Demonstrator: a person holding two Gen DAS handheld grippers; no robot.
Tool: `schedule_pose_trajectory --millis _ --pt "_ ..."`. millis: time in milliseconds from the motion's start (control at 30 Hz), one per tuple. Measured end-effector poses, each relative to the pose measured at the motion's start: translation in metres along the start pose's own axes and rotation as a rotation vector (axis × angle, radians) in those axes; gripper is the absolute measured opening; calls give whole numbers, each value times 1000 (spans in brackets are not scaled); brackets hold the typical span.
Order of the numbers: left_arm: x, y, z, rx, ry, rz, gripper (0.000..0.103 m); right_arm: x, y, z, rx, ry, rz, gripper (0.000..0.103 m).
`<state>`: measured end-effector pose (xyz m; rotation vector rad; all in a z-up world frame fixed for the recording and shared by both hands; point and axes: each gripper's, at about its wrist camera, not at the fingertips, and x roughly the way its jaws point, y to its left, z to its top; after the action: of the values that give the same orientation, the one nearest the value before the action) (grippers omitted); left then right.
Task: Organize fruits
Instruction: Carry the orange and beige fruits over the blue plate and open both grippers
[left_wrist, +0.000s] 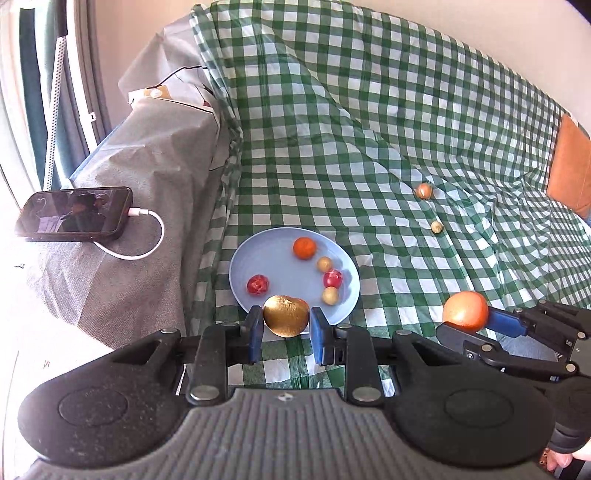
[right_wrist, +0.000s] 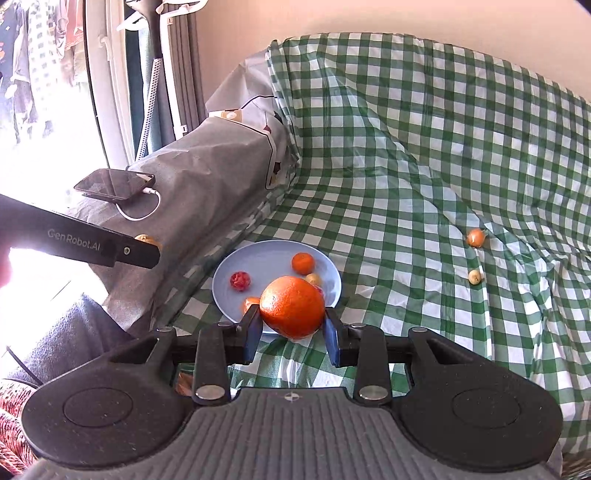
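the blue plate (left_wrist: 343, 299) on the green checked cloth (left_wrist: 369, 129) holds 1 small orange (left_wrist: 305, 248), 2 red fruits (left_wrist: 258, 284) and 2 little yellow-tan fruits (left_wrist: 330, 295). the left gripper (left_wrist: 286, 328) pinches a golden-brown round fruit (left_wrist: 286, 315) over the plate's near rim, while the right gripper (right_wrist: 291, 325) is clamped on a big, glossy orange (right_wrist: 292, 307), also held at the near rim. 2 more lie loose on the cloth, well apart from the plate: 1 orange-tan fruit (left_wrist: 424, 191) and 1 small yellowish fruit (left_wrist: 437, 226).
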<state>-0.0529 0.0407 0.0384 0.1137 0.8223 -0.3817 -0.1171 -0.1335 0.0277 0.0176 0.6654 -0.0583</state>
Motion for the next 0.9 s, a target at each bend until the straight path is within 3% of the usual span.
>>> schedule_pose_trajectory --millis 900 --pt "52 10 30 -42 60 13 29 44 -11 10 10 71 6 37"
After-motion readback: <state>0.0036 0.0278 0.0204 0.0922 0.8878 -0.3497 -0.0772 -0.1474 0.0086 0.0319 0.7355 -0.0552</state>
